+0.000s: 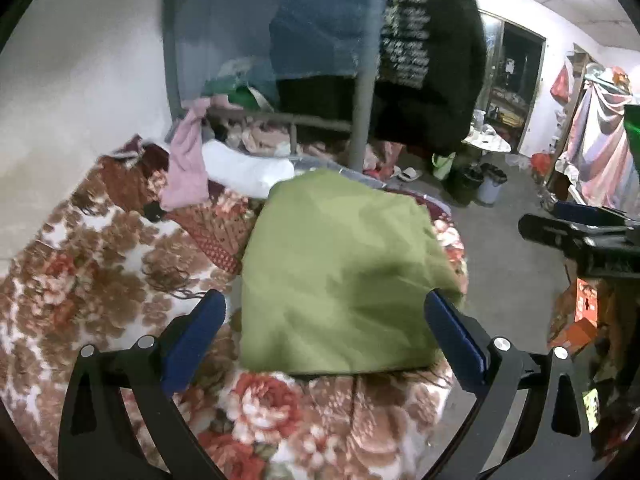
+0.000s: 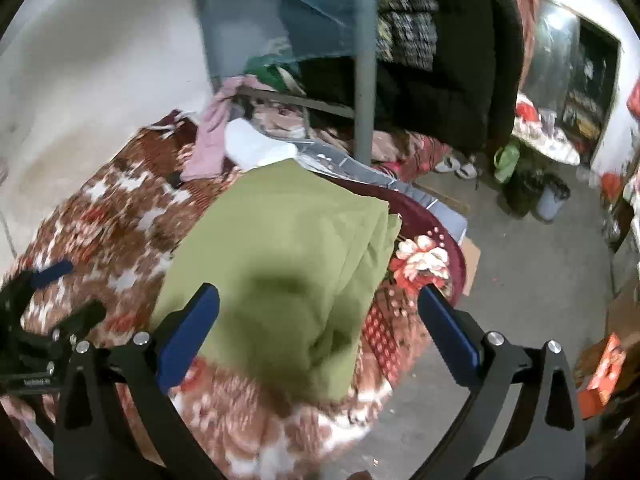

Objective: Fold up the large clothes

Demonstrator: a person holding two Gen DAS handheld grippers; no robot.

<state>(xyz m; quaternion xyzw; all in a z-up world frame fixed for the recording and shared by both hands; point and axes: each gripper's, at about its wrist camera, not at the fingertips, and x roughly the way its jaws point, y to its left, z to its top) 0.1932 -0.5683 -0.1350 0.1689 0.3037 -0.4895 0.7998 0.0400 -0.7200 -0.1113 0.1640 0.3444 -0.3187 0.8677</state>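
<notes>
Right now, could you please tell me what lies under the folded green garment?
The green garment rests on the floral blanket; whatever lies directly beneath it is covered.

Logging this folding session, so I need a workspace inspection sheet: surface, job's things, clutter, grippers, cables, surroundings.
Surface: floral blanket covering a bed.
Job's things: green garment, folded into a rough rectangle, lying on the blanket.
Clutter: pink cloth and white bundle beyond the garment.
Grippers: left hand-held gripper open, empty; right hand-held gripper open, empty; neither touches the garment.
Cables: nothing seen.
Surroundings: grey post, hanging black jacket, buckets on the floor.
</notes>
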